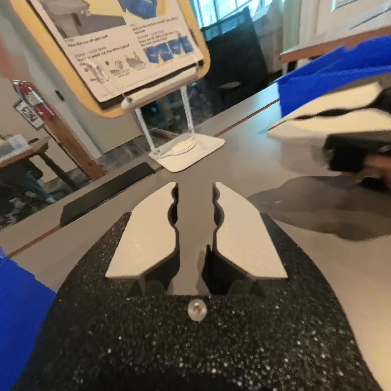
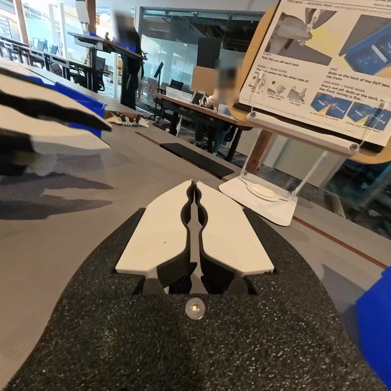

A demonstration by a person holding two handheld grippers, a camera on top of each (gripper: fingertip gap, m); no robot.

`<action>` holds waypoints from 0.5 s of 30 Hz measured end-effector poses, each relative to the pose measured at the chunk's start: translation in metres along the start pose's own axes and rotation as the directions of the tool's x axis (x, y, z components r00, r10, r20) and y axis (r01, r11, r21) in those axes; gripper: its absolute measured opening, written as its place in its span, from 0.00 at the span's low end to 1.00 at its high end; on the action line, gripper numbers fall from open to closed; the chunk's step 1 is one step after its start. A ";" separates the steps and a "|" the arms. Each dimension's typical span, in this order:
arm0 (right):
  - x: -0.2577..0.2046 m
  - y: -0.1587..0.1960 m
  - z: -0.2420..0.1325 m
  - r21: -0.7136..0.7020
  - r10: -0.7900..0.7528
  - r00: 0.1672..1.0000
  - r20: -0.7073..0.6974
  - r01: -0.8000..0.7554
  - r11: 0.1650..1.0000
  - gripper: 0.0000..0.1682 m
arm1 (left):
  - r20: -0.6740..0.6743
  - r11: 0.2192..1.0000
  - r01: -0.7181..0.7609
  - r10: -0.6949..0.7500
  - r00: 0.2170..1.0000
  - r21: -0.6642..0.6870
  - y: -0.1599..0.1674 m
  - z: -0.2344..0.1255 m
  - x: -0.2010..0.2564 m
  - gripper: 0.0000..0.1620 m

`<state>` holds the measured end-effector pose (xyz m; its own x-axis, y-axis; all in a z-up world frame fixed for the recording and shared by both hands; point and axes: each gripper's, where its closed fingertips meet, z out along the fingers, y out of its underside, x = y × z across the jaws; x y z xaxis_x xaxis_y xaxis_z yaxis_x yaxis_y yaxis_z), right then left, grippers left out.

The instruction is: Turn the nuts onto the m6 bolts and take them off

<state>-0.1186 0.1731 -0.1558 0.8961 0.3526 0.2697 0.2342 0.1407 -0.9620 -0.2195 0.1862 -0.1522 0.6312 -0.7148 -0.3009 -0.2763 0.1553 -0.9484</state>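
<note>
Left gripper [image 1: 195,186] agape, right gripper [image 2: 195,182] closed, empty

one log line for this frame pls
left gripper: open, empty | right gripper: shut, empty | both over grey table | nuts, bolts: not in view

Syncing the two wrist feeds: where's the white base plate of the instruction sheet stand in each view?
Left wrist view: white base plate sits upper centre, on the grey table beyond the open left gripper.
Right wrist view: white base plate sits right of centre, just past the shut right gripper.
Shared landmark: black strip along the table's far edge.
</note>
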 end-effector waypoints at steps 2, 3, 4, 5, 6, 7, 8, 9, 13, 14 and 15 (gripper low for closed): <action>0.001 -0.001 -0.001 0.009 0.013 1.000 -0.002 -0.013 1.000 0.00 | -0.052 1.000 0.021 -0.021 0.998 -0.002 -0.019 -0.019 0.005 0.23; 0.002 -0.001 -0.002 0.013 0.018 1.000 -0.001 -0.018 1.000 0.00 | -0.064 1.000 0.021 -0.022 0.998 -0.005 -0.027 -0.032 0.006 0.23; 0.002 -0.001 -0.002 0.014 0.021 1.000 0.000 -0.021 1.000 0.00 | -0.064 1.000 0.012 -0.013 0.998 -0.009 -0.034 -0.046 0.004 0.23; 0.002 -0.001 -0.002 0.014 0.024 1.000 -0.001 -0.024 1.000 0.00 | -0.051 1.000 -0.011 0.009 0.999 -0.024 -0.038 -0.060 0.000 0.22; 0.003 -0.001 -0.002 0.015 0.026 1.000 -0.002 -0.026 1.000 0.00 | -0.021 0.997 -0.043 0.042 0.999 -0.058 -0.039 -0.075 -0.008 0.21; 0.003 -0.002 -0.002 0.016 0.026 1.000 -0.003 -0.026 1.000 0.00 | 0.017 0.992 -0.076 0.078 0.997 -0.104 -0.038 -0.090 -0.020 0.20; 0.002 -0.002 -0.002 0.016 0.027 1.000 -0.002 -0.027 1.000 0.00 | 0.063 0.982 -0.100 0.112 0.992 -0.159 -0.035 -0.105 -0.036 0.19; 0.002 -0.002 -0.002 0.016 0.028 1.000 -0.001 -0.028 0.999 0.00 | 0.116 0.969 -0.114 0.143 0.983 -0.221 -0.031 -0.121 -0.056 0.18; 0.000 -0.001 -0.001 0.011 0.023 1.000 0.005 -0.023 1.000 0.00 | 0.197 0.822 -0.182 0.334 0.922 -0.540 0.012 -0.183 -0.135 0.01; 0.000 -0.001 -0.001 0.010 0.020 1.000 0.005 -0.021 1.000 0.00 | 0.181 0.763 -0.153 0.334 0.925 -0.628 0.030 -0.196 -0.149 0.02; 0.000 -0.001 -0.001 0.009 0.018 1.000 0.005 -0.018 1.000 0.00 | 0.150 0.705 -0.112 0.298 0.943 -0.700 0.049 -0.207 -0.158 0.02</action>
<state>-0.1187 0.1720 -0.1552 0.8982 0.3599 0.2523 0.2144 0.1424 -0.9663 -0.4826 0.1650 -0.1302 0.6214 -0.5253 -0.5813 -0.7727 -0.2879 -0.5658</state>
